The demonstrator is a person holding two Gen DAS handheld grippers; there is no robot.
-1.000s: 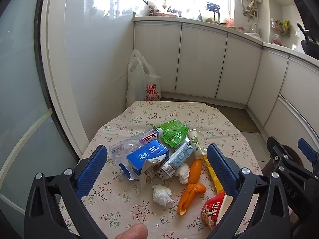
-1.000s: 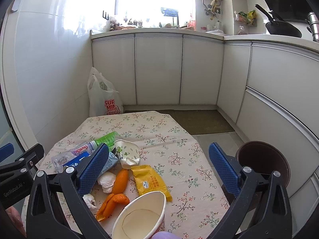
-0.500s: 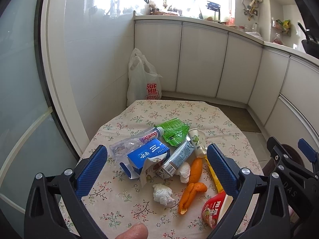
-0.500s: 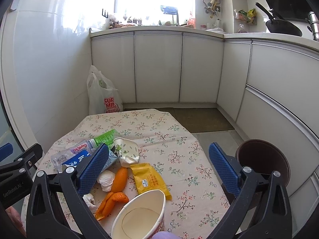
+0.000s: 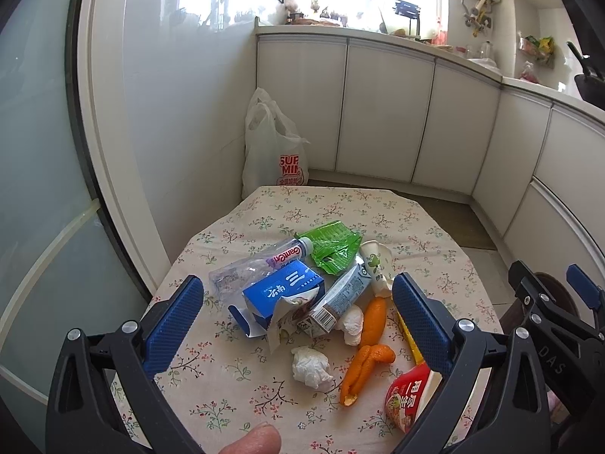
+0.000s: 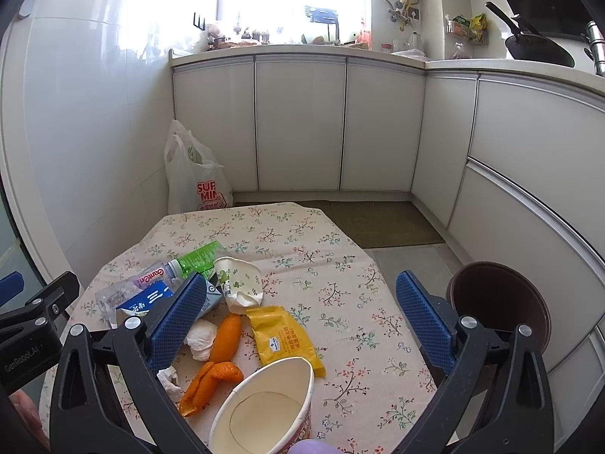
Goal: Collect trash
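left gripper (image 5: 295, 314): jaws spread, empty, above blue milk carton (image 5: 281, 293)
right gripper (image 6: 298, 314): jaws spread, empty, above yellow snack wrapper (image 6: 283, 335)
table (image 6: 332, 265): floral cloth, litter pile

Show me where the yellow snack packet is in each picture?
Left wrist view: only a thin strip of the yellow snack packet shows, lower right, mostly hidden behind the gripper's right finger.
Right wrist view: the whole packet lies flat at lower centre, just beyond the noodle cup.
Shared landmark: the orange peel lies just left of it in both.
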